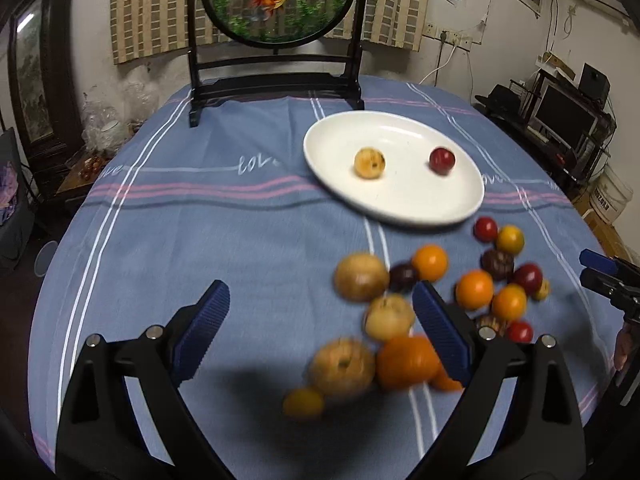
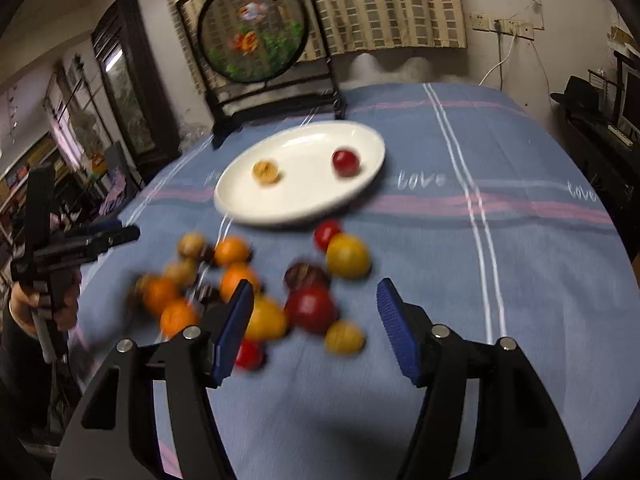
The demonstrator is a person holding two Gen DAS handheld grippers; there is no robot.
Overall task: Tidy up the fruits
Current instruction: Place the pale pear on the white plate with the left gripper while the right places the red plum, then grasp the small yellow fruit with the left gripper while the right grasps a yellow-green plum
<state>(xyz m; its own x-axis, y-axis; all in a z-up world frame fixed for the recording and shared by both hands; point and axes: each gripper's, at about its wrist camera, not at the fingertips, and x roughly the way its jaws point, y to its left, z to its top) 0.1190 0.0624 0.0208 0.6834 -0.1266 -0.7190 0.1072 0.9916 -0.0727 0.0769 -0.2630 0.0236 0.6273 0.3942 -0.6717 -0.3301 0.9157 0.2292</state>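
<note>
Blue cotton tablecloth with white and pink stripes and white "love" lettering, spread over the table. At its far edge, a dark wooden stand holding a round goldfish-painting screen, upright. Behind, a beige checked fabric hanging on the wall. White wall sockets with a white cable plugged in. Black monitor on a cluttered dark shelf at right. Dark-framed glass cabinet at left.

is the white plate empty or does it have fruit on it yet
Not empty. The white plate holds two fruits: a tan one and a red one, apart from each other. The rest lie on the tablecloth.
</note>
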